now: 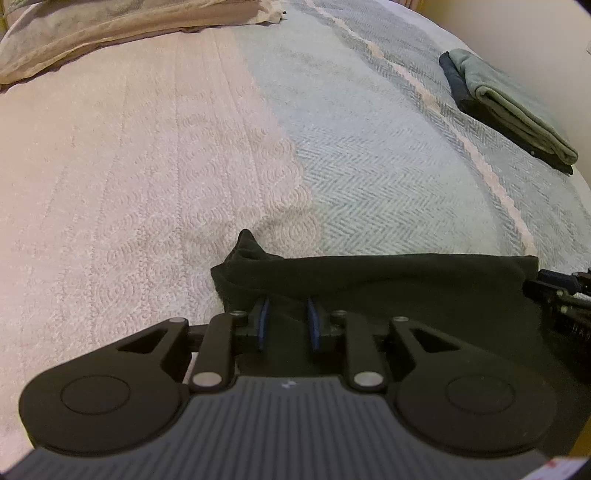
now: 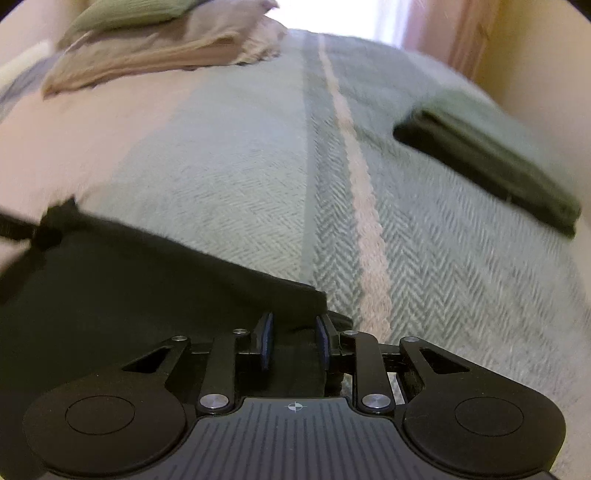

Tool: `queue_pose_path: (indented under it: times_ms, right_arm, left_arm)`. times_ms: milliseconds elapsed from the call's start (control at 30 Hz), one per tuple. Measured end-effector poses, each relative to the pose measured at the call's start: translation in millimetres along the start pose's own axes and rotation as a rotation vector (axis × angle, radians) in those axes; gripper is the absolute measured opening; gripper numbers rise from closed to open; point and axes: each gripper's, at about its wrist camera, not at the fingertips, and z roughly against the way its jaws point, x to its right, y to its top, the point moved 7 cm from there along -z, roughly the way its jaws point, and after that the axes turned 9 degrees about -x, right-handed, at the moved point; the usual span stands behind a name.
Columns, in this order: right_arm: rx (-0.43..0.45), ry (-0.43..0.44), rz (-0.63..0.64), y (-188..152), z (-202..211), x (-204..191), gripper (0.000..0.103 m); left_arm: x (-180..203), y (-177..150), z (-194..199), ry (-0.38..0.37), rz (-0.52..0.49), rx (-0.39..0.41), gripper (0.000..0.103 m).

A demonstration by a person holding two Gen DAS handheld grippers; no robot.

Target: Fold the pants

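- The pants (image 1: pixel 388 291), black, lie on the bed (image 1: pixel 147 166) at its near edge, stretched sideways between the two tools, their far edge running roughly straight across the covers.
- The left hand-held gripper (image 1: pixel 286 321) sits at the pants' left end; its blue-padded fingers stand a little apart with black cloth between and under them. Whether the pads actually pinch the cloth cannot be told.
- Just ahead of that gripper, one corner of the pants pokes up in a small peak.
- The right hand-held gripper (image 2: pixel 293 339) is at the pants' (image 2: pixel 147 295) right end; its fingers also stand slightly apart with a fold of cloth between them, grip uncertain.
- In the left view the right hand-held gripper (image 1: pixel 565 295) shows at the frame's right edge, touching the pants.
- The bed (image 2: pixel 443 277) has a pink quilt (image 1: pixel 110 184) on the left and a grey-green herringbone blanket (image 1: pixel 369 147) with a pale stripe on the right.
- A folded pile (image 1: pixel 513 110) of green and dark cloth lies far right on the blanket, well apart from the pants.
- Pillows (image 1: pixel 92 33) lie at the far left.
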Motion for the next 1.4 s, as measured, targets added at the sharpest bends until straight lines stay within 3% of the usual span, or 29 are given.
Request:
queue_pose_path:
  times_ms: [167,267,433,533,700,900,1167,1400]
  right_arm:
    - [-0.004,0.087,-0.107,3.2,49.2,16.4,0.021]
    - [0.010,0.103,-0.077,-17.2,86.5,9.7,0.021]
    - [-0.081,0.073,0.032,-67.6,99.8,-12.9,0.021]
    - [-0.114,0.053,0.077,-81.2,82.7,-17.8,0.022]
    - [-0.170,0.064,0.054,-69.7,87.2,-6.8,0.045]
    - [-0.221,0.204,0.033,-70.5,123.4,-1.7,0.059]
    - [-0.230,0.278,0.071,-78.8,158.4,2.8,0.061]
    - [-0.256,0.327,0.037,-88.1,168.2,15.1,0.067]
  left_arm:
    - [-7.4,-13.0,36.2,-0.033,0.047,-0.020,0.017]
    - [-7.7,-38.7,62.6,-0.069,0.061,-0.045,0.016]
    - [15.2,-97.1,77.7,-0.097,0.048,-0.126,0.017]
    - [26.8,-117.1,62.7,-0.022,0.038,-0.157,0.018]
    - [29.7,-113.1,76.8,0.107,0.090,-0.211,0.019]
    - [41.7,-116.0,123.9,0.206,0.142,-0.229,0.030]
    - [74.0,-125.1,169.4,0.233,0.185,-0.214,0.037]
    - [82.4,-138.2,185.5,0.201,0.198,-0.187,0.043]
